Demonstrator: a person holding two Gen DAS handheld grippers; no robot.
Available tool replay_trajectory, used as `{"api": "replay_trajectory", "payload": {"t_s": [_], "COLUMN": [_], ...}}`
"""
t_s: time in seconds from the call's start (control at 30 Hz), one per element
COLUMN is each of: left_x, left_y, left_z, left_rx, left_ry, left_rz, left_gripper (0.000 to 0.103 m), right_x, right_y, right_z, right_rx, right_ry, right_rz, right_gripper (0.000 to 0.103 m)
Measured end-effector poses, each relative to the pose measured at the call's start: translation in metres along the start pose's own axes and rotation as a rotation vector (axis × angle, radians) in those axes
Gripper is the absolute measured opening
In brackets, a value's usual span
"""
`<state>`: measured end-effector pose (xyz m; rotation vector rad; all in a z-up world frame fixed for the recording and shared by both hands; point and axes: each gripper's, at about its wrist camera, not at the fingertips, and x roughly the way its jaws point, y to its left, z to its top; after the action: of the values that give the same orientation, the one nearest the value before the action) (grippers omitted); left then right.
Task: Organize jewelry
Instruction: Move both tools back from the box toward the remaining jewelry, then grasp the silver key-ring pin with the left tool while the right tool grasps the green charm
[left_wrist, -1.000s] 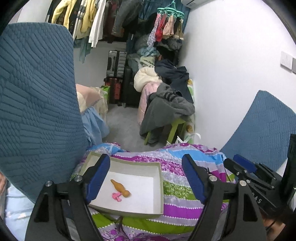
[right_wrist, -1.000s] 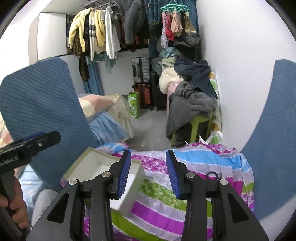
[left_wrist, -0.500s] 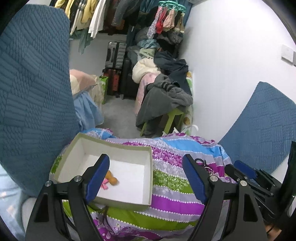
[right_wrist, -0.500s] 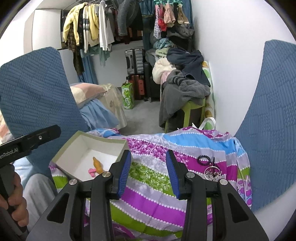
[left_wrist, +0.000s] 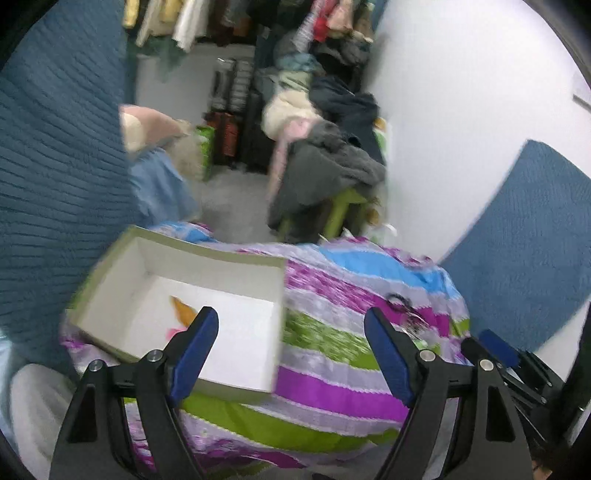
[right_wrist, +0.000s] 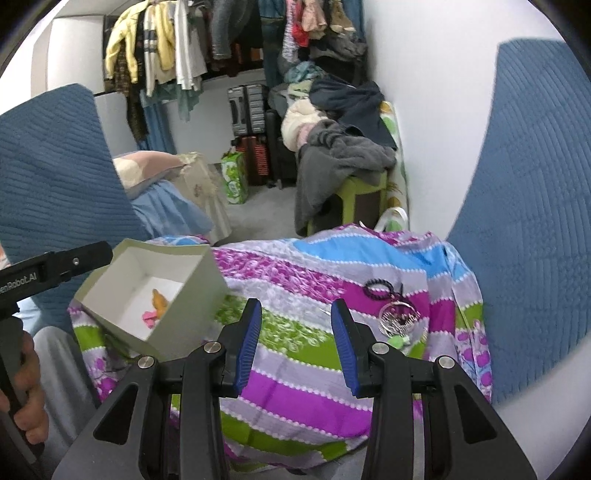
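An open pale green box (left_wrist: 207, 254) (right_wrist: 192, 291) with a white inside rests on a striped quilt (left_wrist: 332, 332) (right_wrist: 303, 273). Inside lie an orange piece (left_wrist: 183, 309) (right_wrist: 159, 300) and a small pink piece (right_wrist: 149, 315). On the quilt to the right sit a black beaded bracelet (right_wrist: 378, 287) (left_wrist: 396, 299) and a silver hoop ornament (right_wrist: 399, 317). My left gripper (left_wrist: 291, 345) hovers open above the box's near right corner, nothing between its pads. My right gripper (right_wrist: 295, 343) hangs over the quilt between box and jewelry, jaws apart and empty.
Blue quilted cushions (right_wrist: 48, 177) (right_wrist: 532, 206) flank the quilt on both sides. Beyond lie a grey floor, a green stool (right_wrist: 364, 195) piled with clothes, suitcases (right_wrist: 247, 110) and a hanging rail. A hand (right_wrist: 22, 391) grips the left tool's handle.
Both grippers have sunk and tilted down toward the quilt. The box and the jewelry now show lower and nearer in both views. Neither gripper's jaw gap has changed.
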<state>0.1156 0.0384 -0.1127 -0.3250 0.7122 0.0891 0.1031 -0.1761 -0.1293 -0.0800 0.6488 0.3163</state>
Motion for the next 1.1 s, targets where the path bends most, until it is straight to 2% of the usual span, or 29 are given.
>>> {"api": "replay_trajectory", "payload": {"t_s": [0.27,0.53,0.67,0.8,0.97,1.1], "left_x": [0.04,0.081,0.111,0.145,0.183,0.221], "left_y": [-0.043,-0.089,-0.106,-0.119,-0.123,-0.123], "left_z": [-0.01,-0.014,-0.015,-0.019,-0.025,-0.035], "left_rx": [0.095,0.166,0.174,0.183,0.189,0.188], "left_ry": [0.074,0.134,0.181,0.235,0.287,0.35], "left_rz": [-0.078,-0.205,-0.256,-0.273,-0.276,-0.269], "left_gripper": [0.081,0.079,0.079,0.072,0.069,0.062], "right_x": [0.001,0.004,0.019,0.039,0.071,0.1], "right_y": [-0.041,-0.084,-0.099,-0.107,-0.117,-0.127], "right_z": [-0.009,-0.022,-0.028,-0.032,-0.038,-0.041], "right_rx": [0.077,0.157,0.19,0.214,0.236,0.248], "right_ry": [0.013,0.051,0.096,0.137,0.188,0.227], "right_rz": [-0.076,-0.134,-0.117,-0.089,-0.049,-0.031], "right_gripper": [0.036,0.036,0.036,0.036,0.031,0.031]}}
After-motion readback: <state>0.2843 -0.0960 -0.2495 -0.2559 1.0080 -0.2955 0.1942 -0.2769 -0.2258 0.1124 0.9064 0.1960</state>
